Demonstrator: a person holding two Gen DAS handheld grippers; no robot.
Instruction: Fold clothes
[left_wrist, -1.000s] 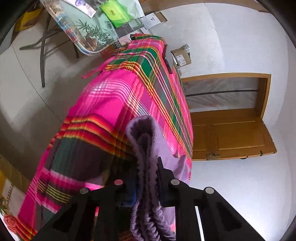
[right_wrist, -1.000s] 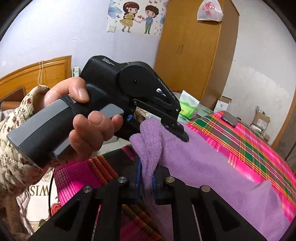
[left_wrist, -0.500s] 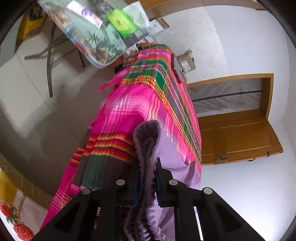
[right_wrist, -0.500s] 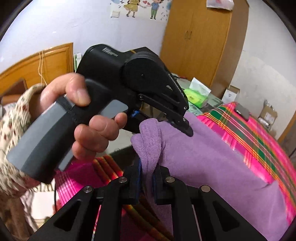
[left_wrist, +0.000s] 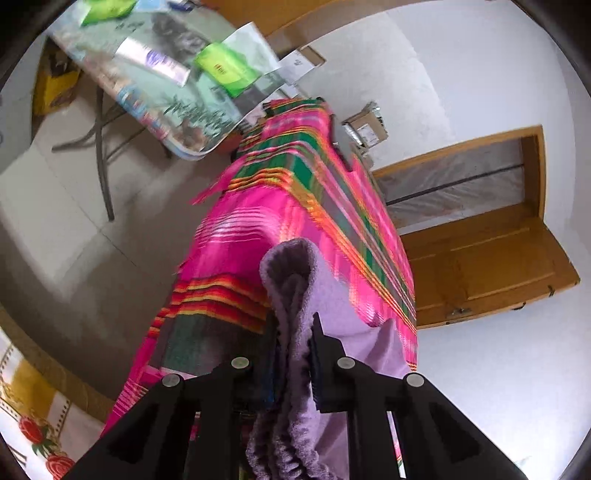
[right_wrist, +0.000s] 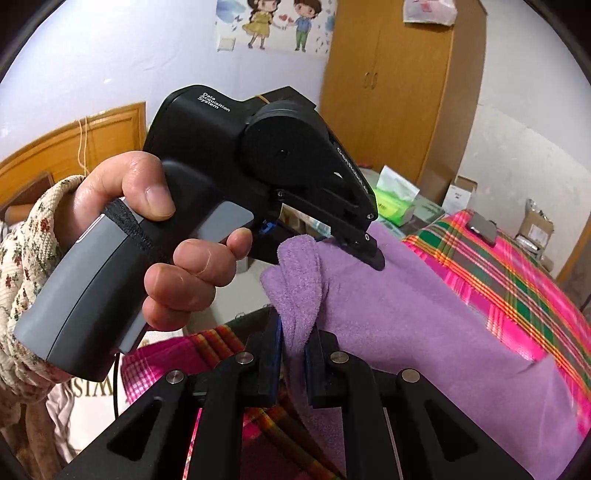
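A purple fleece garment (right_wrist: 424, 325) is lifted above a table covered in a pink, green and orange plaid cloth (right_wrist: 517, 280). My right gripper (right_wrist: 293, 343) is shut on a bunched corner of the garment. Just beyond it, a person's hand (right_wrist: 177, 258) holds my left gripper (right_wrist: 354, 247), which pinches the same edge close by. In the left wrist view my left gripper (left_wrist: 293, 336) is shut on a thick fold of the purple garment (left_wrist: 295, 295), which hangs over the plaid cloth (left_wrist: 295, 206).
A folding table (left_wrist: 177, 110) with a green tissue pack (left_wrist: 225, 68) stands beyond the plaid table. A dark phone (right_wrist: 484, 227) lies at the plaid table's far end. Cardboard boxes (right_wrist: 535, 225), a wooden wardrobe (right_wrist: 388, 92) and a door (left_wrist: 480, 258) line the walls.
Both grippers have risen with the purple garment still pinched, and the plaid table looks farther below in the left wrist view. The two grippers stay close together.
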